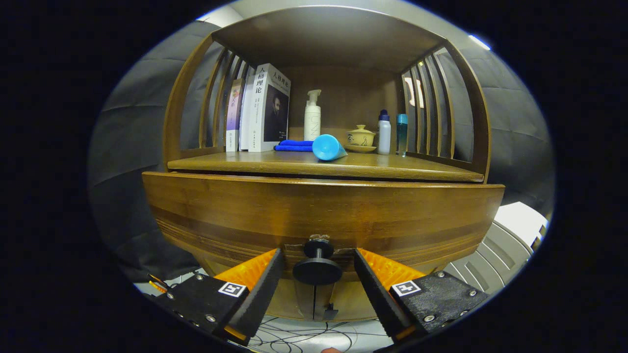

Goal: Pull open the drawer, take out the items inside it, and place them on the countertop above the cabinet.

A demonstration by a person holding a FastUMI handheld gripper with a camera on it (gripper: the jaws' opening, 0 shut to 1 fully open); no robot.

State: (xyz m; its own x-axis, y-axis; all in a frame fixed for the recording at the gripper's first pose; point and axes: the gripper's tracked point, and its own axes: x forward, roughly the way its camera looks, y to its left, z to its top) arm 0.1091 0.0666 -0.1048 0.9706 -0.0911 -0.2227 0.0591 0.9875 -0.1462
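A brown wooden drawer front (321, 208) fills the space just ahead of me, standing slightly out from the cabinet. Its round black knob (317, 264) sits between my two fingers, with a gap on each side. My gripper (318, 255) is open around the knob and neither finger presses on it. Above the drawer lies the wooden countertop (245, 162). The drawer's inside is hidden from here.
On the countertop stand several books (265, 110), a folded blue cloth (293, 145), a white pump bottle (312, 117), a blue tube lying down (327, 147), a lidded cup on a saucer (360, 137) and two small bottles (385, 132). Slatted sides and a roof enclose the shelf. Cables lie on the floor below.
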